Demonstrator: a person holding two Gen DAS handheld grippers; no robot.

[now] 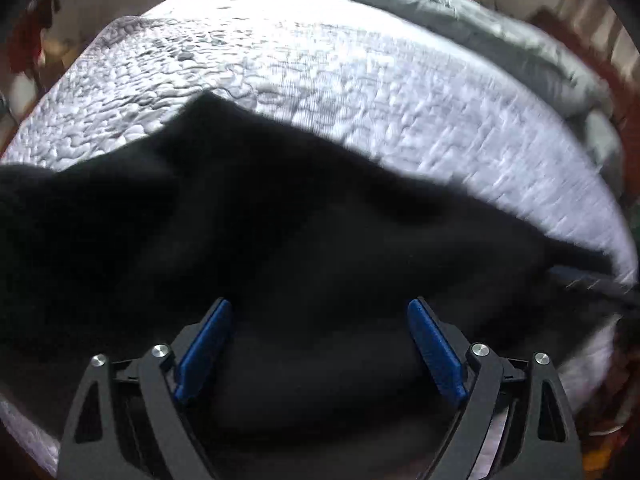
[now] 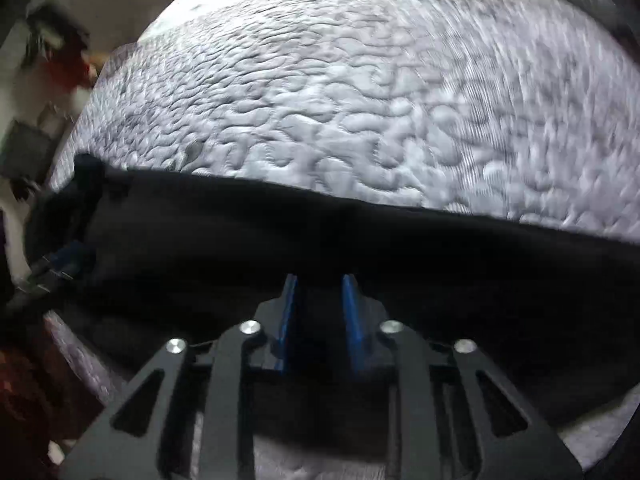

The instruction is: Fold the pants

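Left wrist cam: sits right behind left gripper (image 1: 320,308), fingers poking in from 6 o'clock, looks forward and down, super close to black pants (image 1: 280,220). White quilted mattress (image 1: 320,80) fills 12 o'clock half, grey duvet (image 1: 500,32) at 1–2 o'clock.

Right wrist cam: same deal behind right gripper (image 2: 319,284), equally close, mattress (image 2: 340,100) toward 12.

Shared: pants (image 2: 360,248), mattress. Left gripper peeks into right view at 9 o'clock (image 2: 66,260). Both pretty blurry.

One black pants (image 1: 280,220) beneath both tools. One white quilted mattress (image 1: 360,92) ahead. One grey duvet (image 1: 500,28) beyond it. Two grippers: left gripper (image 1: 320,312), right gripper (image 2: 319,286).
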